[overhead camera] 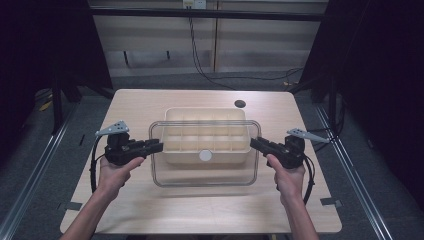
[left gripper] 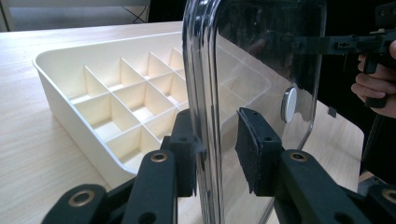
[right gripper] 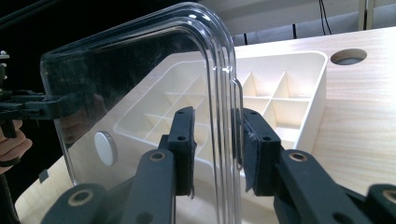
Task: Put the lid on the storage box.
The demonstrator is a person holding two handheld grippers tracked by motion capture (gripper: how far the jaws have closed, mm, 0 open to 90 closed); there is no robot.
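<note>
Lifting a clear lid (overhead camera: 205,172) by its two short ends, holding it level above the near part of a cream compartment tray (overhead camera: 172,114). Tray sitting at the middle of the worktop (overhead camera: 150,210), nearer the far edge than the near one, its grid of cells standing open and looking bare. Lid hovering over the tray's near half and jutting out toward the near edge, so not lined up with the tray's rim. A round white knob (overhead camera: 205,155) showing at the lid's middle.

Judging the work as partway: the lid being gripped and carried clear of the worktop, the setting down remaining, whether onto the tray or aside, not being possible to tell from here.

Left tongs (overhead camera: 156,146) biting the lid's left end, reaching in from the left edge side. In the left gripper view, nearly closed, one pad pressing the lid's rim (left gripper: 205,93), the other pad (left gripper: 252,154) seeming a hair off the clear wall. Right tongs (overhead camera: 256,144) clamping the lid's right end likewise; in the right gripper view, pads (right gripper: 184,149) sitting either side of the doubled rim (right gripper: 224,93), closed down close on it. Both hands (overhead camera: 117,170) keeping the tongs level, pointing inward at each other.
</note>
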